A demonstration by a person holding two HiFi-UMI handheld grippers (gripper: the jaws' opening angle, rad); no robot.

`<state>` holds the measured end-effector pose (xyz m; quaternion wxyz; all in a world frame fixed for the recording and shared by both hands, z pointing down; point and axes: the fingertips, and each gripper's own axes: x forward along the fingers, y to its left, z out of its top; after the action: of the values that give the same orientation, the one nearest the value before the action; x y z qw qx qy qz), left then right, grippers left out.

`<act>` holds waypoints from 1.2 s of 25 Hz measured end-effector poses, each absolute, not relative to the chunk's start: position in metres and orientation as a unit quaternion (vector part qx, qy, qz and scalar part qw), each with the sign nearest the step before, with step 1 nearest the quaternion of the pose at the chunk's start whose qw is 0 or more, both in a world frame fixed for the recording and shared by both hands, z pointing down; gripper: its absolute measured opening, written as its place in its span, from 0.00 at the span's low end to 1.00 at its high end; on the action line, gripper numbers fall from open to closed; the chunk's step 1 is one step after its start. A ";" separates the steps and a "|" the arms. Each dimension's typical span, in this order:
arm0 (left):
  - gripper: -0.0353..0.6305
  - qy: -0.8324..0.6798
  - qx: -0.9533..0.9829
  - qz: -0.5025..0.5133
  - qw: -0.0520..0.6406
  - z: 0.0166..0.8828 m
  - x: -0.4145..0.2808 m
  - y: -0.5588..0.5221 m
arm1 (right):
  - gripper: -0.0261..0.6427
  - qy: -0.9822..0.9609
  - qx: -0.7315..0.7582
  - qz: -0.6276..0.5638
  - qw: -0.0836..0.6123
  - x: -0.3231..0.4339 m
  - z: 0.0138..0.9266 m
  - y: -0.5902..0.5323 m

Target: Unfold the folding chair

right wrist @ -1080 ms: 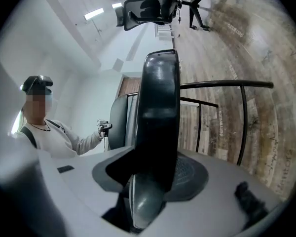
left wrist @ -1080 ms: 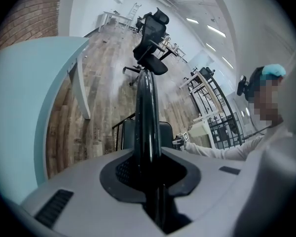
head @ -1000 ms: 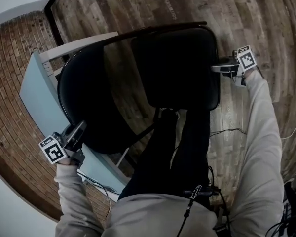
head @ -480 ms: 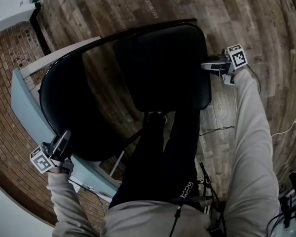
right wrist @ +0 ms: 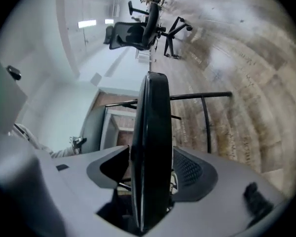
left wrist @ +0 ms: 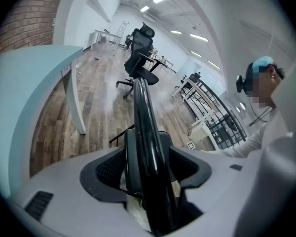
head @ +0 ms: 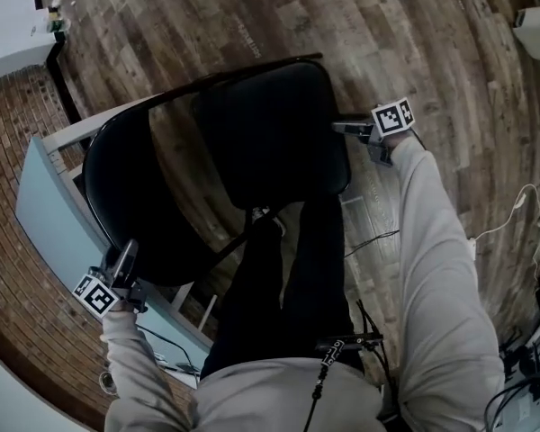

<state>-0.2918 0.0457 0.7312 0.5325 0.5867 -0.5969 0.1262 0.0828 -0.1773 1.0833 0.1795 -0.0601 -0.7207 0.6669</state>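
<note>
The black folding chair stands in front of me, its padded seat [head: 270, 133] at the middle of the head view and its rounded backrest [head: 126, 196] to the left. My left gripper [head: 126, 252] sits at the backrest's lower rim. Its jaws are opening, with the glossy black rim [left wrist: 145, 127] running between them and a little gap at the pads. My right gripper [head: 340, 127] is at the seat's right edge. Its jaws are opening too, and the seat's edge [right wrist: 150, 132] stands on end between them.
A light-blue table [head: 49, 214] stands just behind the backrest, by a brick surface [head: 9, 133]. My own dark-trousered legs [head: 288, 277] are under the seat. Cables [head: 513, 214] lie on the wood floor at the right. A black office chair [left wrist: 140, 53] stands far off.
Both grippers' jaws stand wider than before. The right gripper and the seat have drifted left in the head view. The left gripper has tilted to point more steeply along the backrest rim.
</note>
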 end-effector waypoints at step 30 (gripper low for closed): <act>0.06 -0.538 0.778 -0.076 0.315 0.407 -0.301 -0.032 | 0.05 -0.877 0.314 0.322 0.169 0.084 0.468 -0.172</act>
<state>-0.3006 -0.0323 0.4069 0.3152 0.7782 -0.5378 -0.0759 0.0836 -0.1725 0.4677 0.1694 0.3140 -0.8771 0.3215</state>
